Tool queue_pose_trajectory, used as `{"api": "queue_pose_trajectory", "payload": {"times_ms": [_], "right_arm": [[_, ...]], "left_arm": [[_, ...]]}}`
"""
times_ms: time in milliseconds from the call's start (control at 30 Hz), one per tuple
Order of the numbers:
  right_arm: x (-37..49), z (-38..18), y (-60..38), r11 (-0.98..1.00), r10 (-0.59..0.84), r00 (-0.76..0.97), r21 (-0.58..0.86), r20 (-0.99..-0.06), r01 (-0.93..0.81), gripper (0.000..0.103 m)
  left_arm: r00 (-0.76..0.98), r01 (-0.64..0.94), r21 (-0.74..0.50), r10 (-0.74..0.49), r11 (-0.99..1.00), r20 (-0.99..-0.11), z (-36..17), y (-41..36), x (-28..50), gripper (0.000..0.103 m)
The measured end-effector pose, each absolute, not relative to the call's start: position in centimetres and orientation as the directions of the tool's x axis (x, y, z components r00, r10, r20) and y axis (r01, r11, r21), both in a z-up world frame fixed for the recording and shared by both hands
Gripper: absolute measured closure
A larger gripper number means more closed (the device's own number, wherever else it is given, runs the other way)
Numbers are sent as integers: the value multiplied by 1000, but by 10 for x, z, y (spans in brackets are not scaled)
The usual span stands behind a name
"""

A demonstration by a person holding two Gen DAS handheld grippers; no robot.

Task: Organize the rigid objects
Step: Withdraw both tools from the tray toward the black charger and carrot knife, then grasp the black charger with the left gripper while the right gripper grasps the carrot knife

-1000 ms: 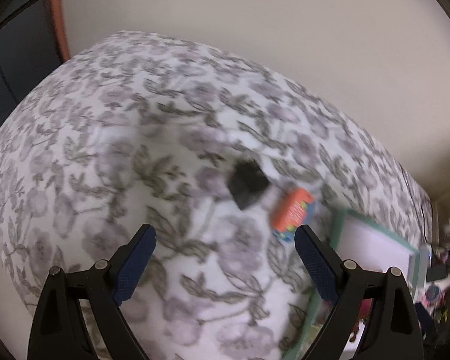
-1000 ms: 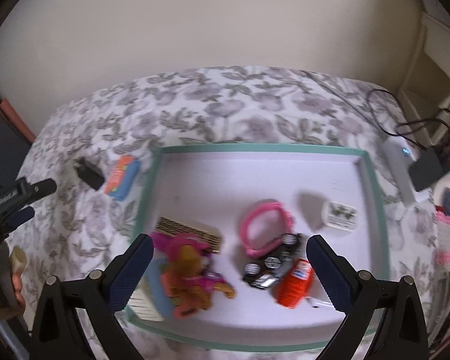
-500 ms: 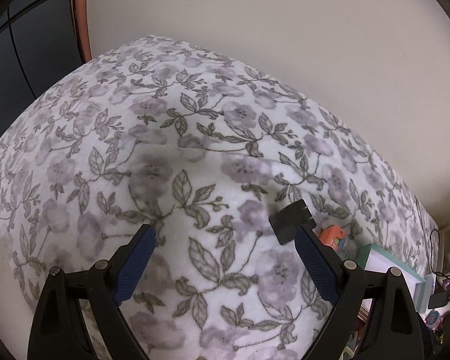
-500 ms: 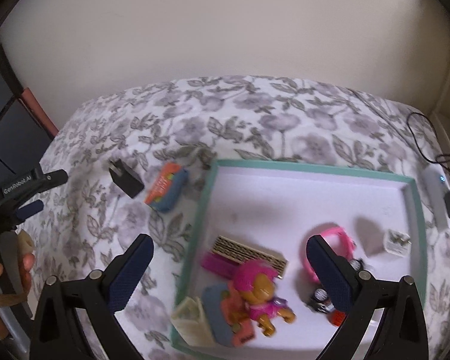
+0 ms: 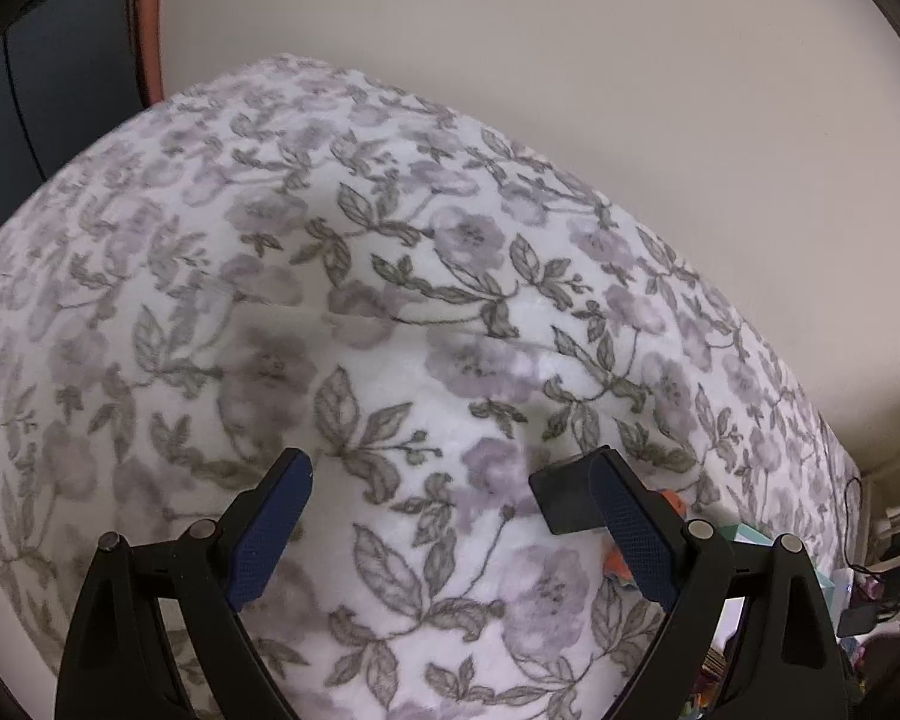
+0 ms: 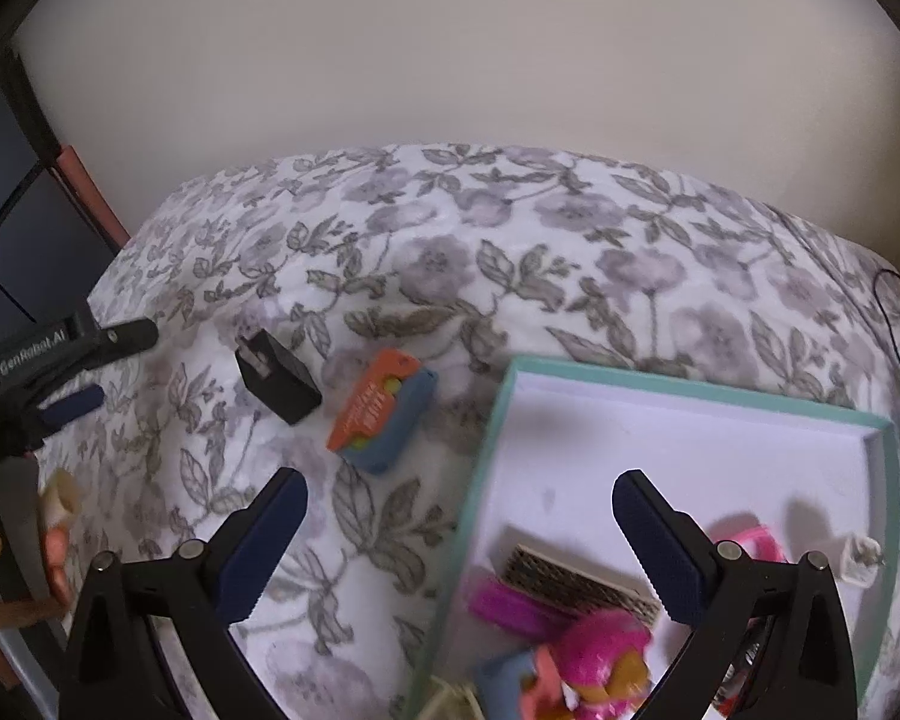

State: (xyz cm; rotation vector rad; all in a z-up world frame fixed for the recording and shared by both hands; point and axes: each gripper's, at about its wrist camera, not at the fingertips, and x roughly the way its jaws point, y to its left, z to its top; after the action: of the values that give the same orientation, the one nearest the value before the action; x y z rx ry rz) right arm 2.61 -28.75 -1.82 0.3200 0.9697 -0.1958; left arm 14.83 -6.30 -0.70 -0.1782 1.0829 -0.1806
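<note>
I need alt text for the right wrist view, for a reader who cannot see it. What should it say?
Open right gripper hovers over a floral bedspread, where a black charger and an orange-and-blue box lie left of a teal-rimmed tray. The tray holds a pink doll and other small items; the left gripper shows at the left edge.

Both wrist views look down, sharing the black adapter point(image 5: 570, 501) point(image 6: 279, 384).

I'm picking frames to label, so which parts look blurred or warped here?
Left wrist: floral bedspread soft at the far left, bulging from fisheye. Right wrist: pink toy and pink ring in the tray smeared; black adapter fairly sharp.
</note>
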Motion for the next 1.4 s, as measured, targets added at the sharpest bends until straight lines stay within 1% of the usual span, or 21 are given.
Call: {"api": "queue_pose_trajectory", "payload": {"times_ms": [100,367,433,567,633,867,900,933,967,1000,1067,1133,1200,1400], "right_arm": [[35,-21,-284,935,-7,564,195,-826,297,0],[52,-36,-278,940,-4,552,185,-834,287,4],[56,-39,-277,941,-3,549,184,-836,286,14],[62,-45,-276,938,14,540,198,-842,284,17],[66,-47,-274,939,24,536,202,-844,277,22],[75,-49,-272,938,-1,523,180,-852,296,22],[75,-48,-274,937,1,525,185,-851,298,24],[75,-48,-274,936,0,527,186,-850,299,26],[76,-47,-275,936,-3,529,184,-849,299,27],[76,-45,-274,937,-9,533,179,-846,300,29],[78,-43,-273,938,-15,538,175,-843,300,30],[81,-43,-270,942,-17,538,167,-843,292,35],[84,-44,-265,948,-22,533,152,-846,280,37],[93,-54,-255,955,-31,500,121,-866,269,39]], "left_arm": [[441,72,-229,-237,971,-866,-12,-69,153,9],[378,90,-305,-316,948,-870,-25,-90,162,9],[365,103,-311,-327,945,-872,-27,-96,163,9],[336,116,-323,-343,939,-877,-33,-105,165,10],[326,118,-335,-355,935,-876,-36,-107,167,10],[297,135,-359,-383,924,-875,-45,-111,172,10],[291,135,-364,-388,922,-874,-47,-112,172,11],[287,136,-368,-392,920,-874,-48,-113,173,13],[283,139,-371,-396,918,-874,-49,-113,174,18],[277,144,-373,-399,917,-874,-51,-115,174,20],[270,149,-376,-403,915,-874,-52,-118,174,21],[262,158,-385,-414,909,-872,-54,-120,174,22],[257,171,-388,-421,906,-870,-55,-123,174,27],[247,179,-395,-430,901,-868,-61,-125,176,29]]}}
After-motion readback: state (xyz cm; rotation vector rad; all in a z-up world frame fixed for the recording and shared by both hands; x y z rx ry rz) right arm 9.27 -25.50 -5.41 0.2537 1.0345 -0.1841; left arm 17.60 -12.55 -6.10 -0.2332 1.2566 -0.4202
